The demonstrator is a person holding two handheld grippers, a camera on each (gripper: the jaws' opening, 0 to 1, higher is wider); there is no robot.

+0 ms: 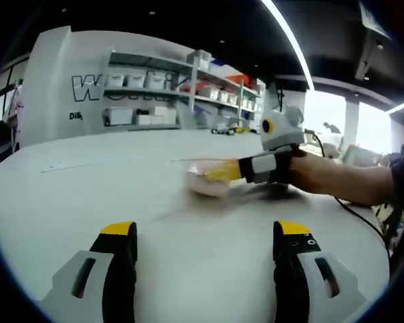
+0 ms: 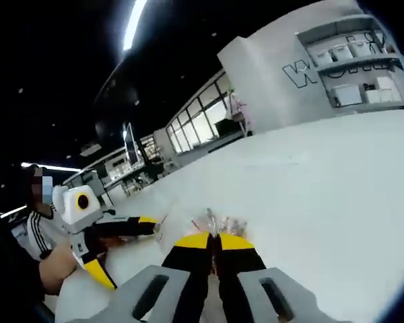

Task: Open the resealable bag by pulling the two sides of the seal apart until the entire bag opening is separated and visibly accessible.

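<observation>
Both grippers differ: right gripper (image 2: 214, 241) jaws clamp the bag (image 1: 205, 177) on the white table (image 1: 87, 195), left gripper (image 1: 205, 235) jaws apart.

Bright ceiling strip light (image 1: 289, 42), window glare, motion-blurred bag (image 1: 209, 178), strong fisheye edge bending.

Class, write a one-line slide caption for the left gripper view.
Open left gripper hovers over the white table while the right gripper pinches the resealable bag.
</observation>
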